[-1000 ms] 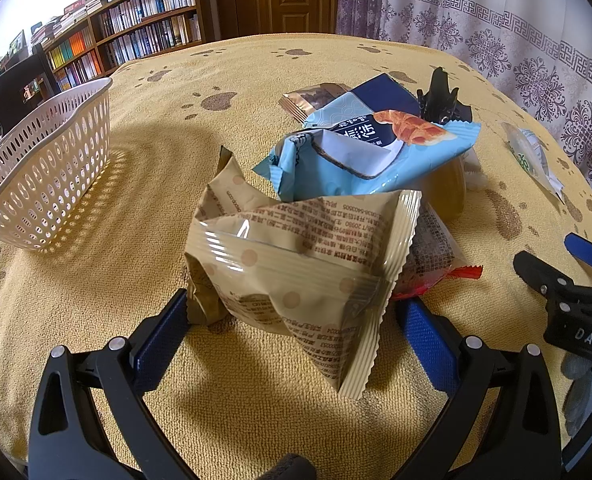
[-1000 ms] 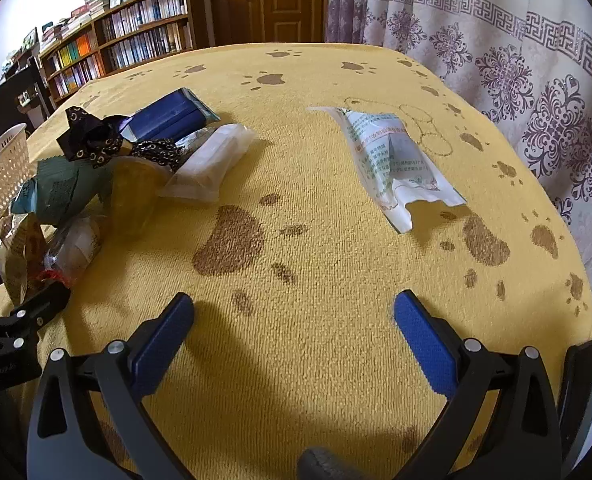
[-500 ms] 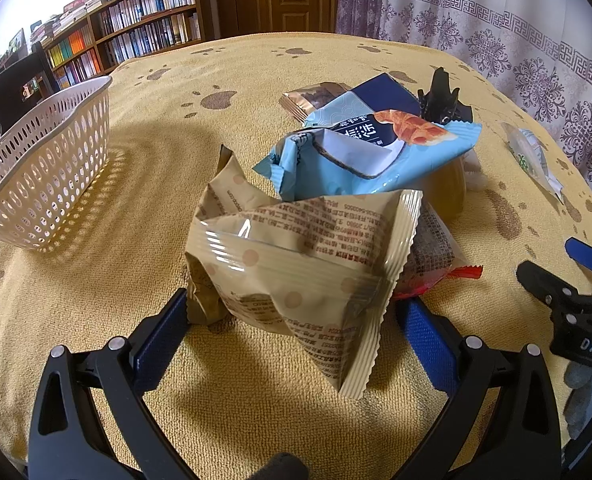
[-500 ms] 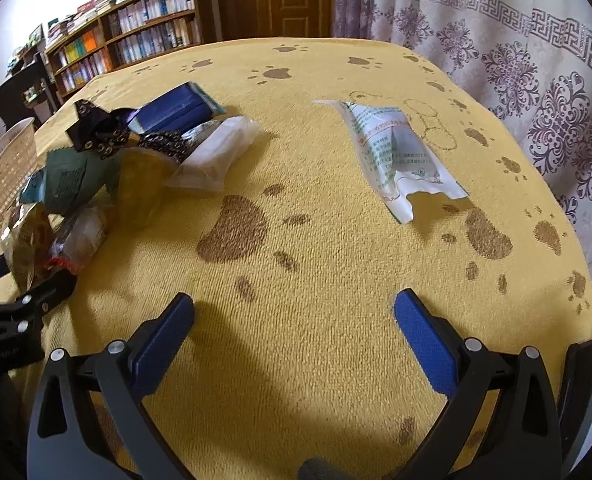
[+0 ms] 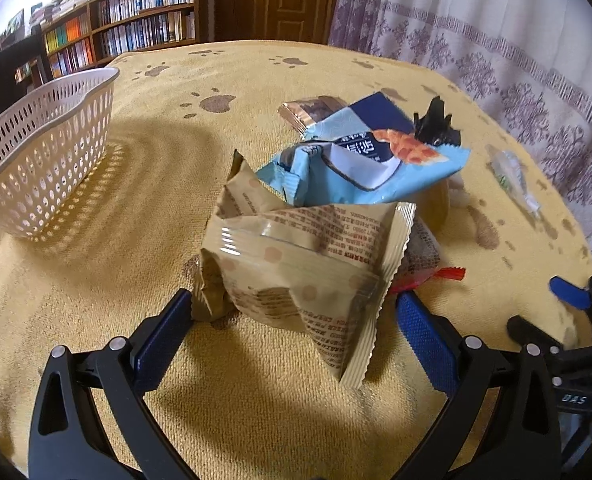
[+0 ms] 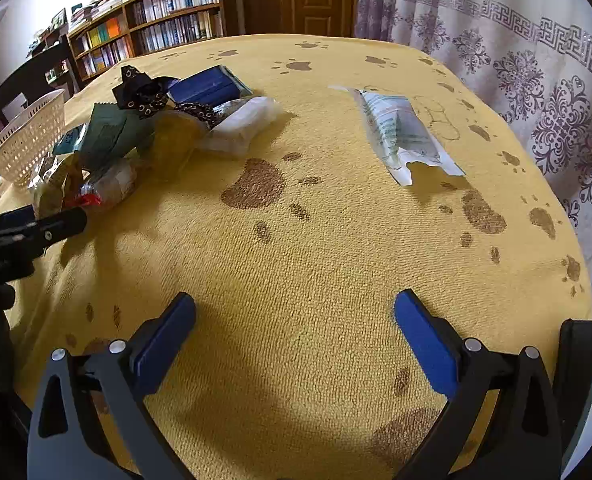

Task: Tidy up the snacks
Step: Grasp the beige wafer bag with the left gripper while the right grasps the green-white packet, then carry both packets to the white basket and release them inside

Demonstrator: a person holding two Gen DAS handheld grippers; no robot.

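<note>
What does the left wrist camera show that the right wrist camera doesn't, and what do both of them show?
Only the left wrist view shows the left tool open around the beige snack bag, with the light blue snack bag behind it.

Only the right wrist view shows the right tool open over bare tablecloth, plus the white wrapped snack at the pile's edge.

Both show the white basket, the yellow paw-print tablecloth, the clear packet with green print lying apart from the pile, the bookshelf and the curtain.
</note>
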